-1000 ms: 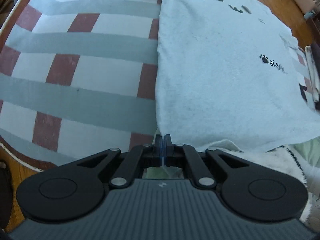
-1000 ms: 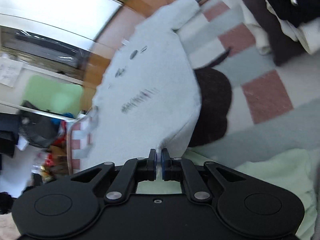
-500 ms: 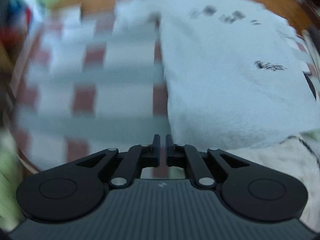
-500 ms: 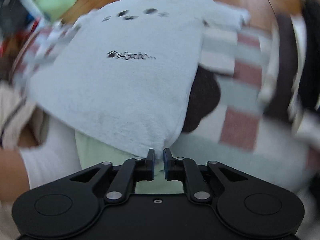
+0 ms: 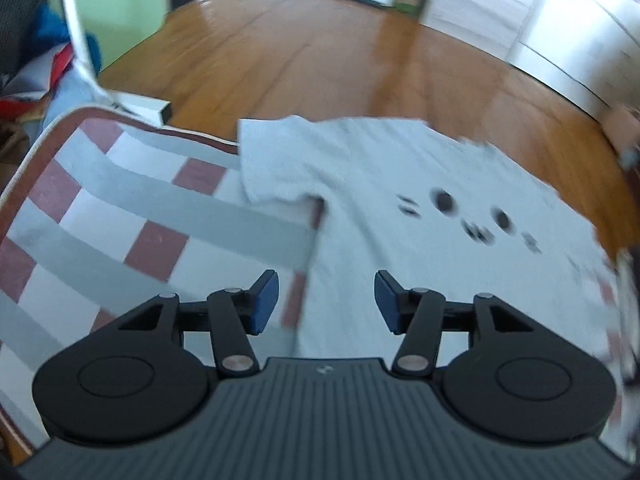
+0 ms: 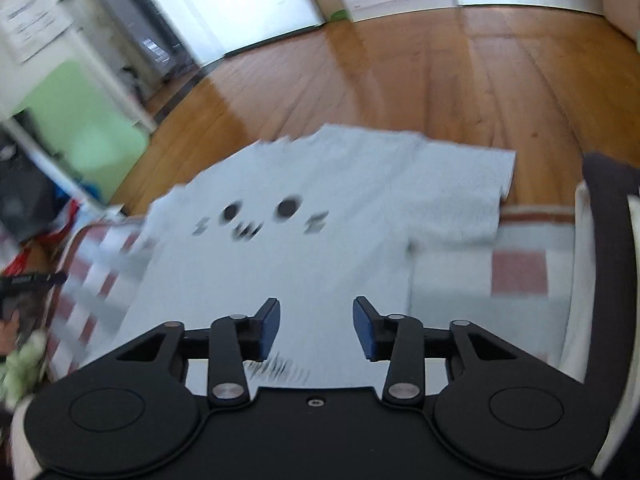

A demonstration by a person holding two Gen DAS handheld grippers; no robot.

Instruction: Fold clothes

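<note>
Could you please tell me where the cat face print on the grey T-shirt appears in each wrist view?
Left wrist: cat face print lies right of centre, above the right fingertip.
Right wrist: print sits left of centre, above the left fingertip.
Shared landmark: the checked mat under the T-shirt.

The left tool (image 5: pixel 326 300) has its 2 blue-padded fingers (image 5: pixel 264 300) spread wide, gripping nothing. The right tool (image 6: pixel 316 330) is likewise spread, nothing between.

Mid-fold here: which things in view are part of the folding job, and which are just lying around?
Part of the job:
white T-shirt, spread flat
left gripper, open
right gripper, open
checked mat under the shirt

Lying about:
dark garment at mat's right edge
green panel
</note>
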